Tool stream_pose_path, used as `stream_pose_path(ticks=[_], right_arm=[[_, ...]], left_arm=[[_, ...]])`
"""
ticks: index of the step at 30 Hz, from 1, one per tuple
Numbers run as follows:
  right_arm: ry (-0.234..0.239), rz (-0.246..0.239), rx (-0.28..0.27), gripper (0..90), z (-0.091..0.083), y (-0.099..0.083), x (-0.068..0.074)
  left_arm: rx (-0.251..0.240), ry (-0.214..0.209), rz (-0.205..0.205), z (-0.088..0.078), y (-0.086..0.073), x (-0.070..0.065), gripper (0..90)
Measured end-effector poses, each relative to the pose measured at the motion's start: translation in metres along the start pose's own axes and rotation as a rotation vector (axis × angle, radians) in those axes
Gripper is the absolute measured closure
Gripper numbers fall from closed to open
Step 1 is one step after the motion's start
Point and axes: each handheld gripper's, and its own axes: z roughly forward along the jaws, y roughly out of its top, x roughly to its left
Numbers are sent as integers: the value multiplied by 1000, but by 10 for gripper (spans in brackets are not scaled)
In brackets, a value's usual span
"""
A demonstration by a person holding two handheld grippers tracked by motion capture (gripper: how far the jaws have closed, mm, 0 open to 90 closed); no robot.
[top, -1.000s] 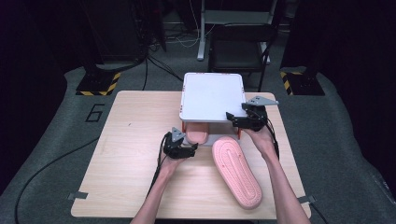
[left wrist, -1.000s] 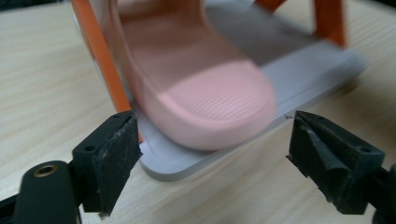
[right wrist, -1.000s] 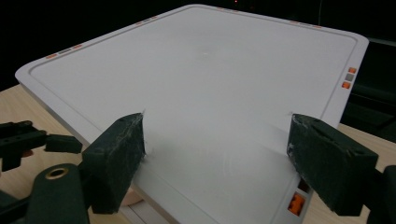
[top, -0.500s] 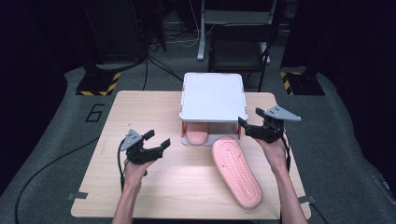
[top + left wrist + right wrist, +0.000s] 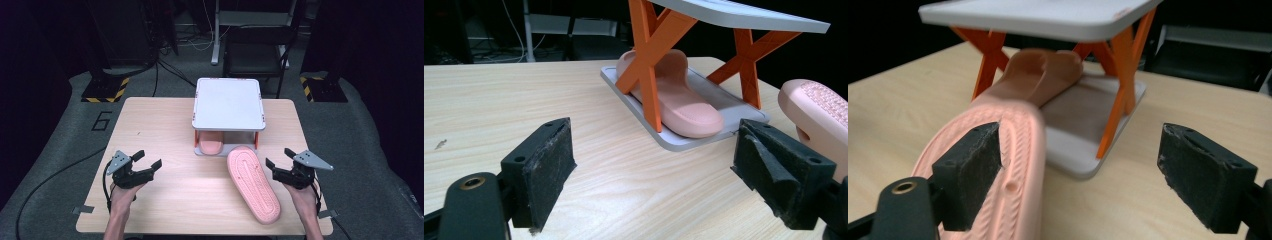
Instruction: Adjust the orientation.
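Both grippers have pulled back toward the near edge: left gripper (image 5: 149,166) and right gripper (image 5: 276,168), jaws spread, empty. Two pink slippers: one (image 5: 253,182) sole-up on the counter (image 5: 165,125) just left of the right gripper, one (image 5: 212,146) inside the two-tier rack (image 5: 228,102).

Matt, ribbed pink foam-like slipper (image 5: 252,182) lies on pale wood-grain table (image 5: 165,122); the rack's (image 5: 228,102) top looks smooth plastic.
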Motion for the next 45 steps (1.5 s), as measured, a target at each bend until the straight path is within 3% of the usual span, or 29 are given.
stream_pose_path(ticks=[8,10,11,13,15,16,17,20,23,31,33,34,37,38,39,40,45], right_arm=[[2,-62,47,199,-4,-22,17],[33,-78,43,224,-10,-28,30],[33,-78,43,224,-10,-28,30],[98,-113,29,241,-15,-29,49],[110,-121,31,241,-15,-29,55],[160,-109,54,229,-13,-30,63],[177,-104,67,228,-10,-30,66],[189,-123,121,220,-1,-35,70],[218,-89,180,200,7,-40,67],[139,-79,188,177,5,-43,51],[147,-59,195,166,4,-43,47],[163,-16,192,150,2,-45,39],[167,3,185,150,-1,-45,32],[146,11,182,166,-4,-44,27],[146,11,182,166,-4,-44,27],[96,-12,195,175,-6,-44,23],[92,7,182,176,-11,-44,18]], left_arm=[[-6,12,13,-3,3,-2,167],[1,14,21,-2,3,-4,169],[1,14,21,-2,3,-4,169],[3,12,29,-1,2,-7,169],[1,9,32,0,2,-7,169],[5,7,35,2,2,-8,169],[3,11,34,3,2,-9,169],[5,13,36,3,2,-10,169],[-3,23,30,3,2,-8,171],[-1,33,26,3,0,-6,171],[4,31,24,2,-1,-6,171],[11,36,25,2,-1,-5,172],[2,43,20,4,-2,-4,173],[13,44,20,3,-2,-4,173],[13,44,20,3,-2,-4,174],[5,44,17,3,-2,-4,175],[12,47,19,4,-2,-4,175]])
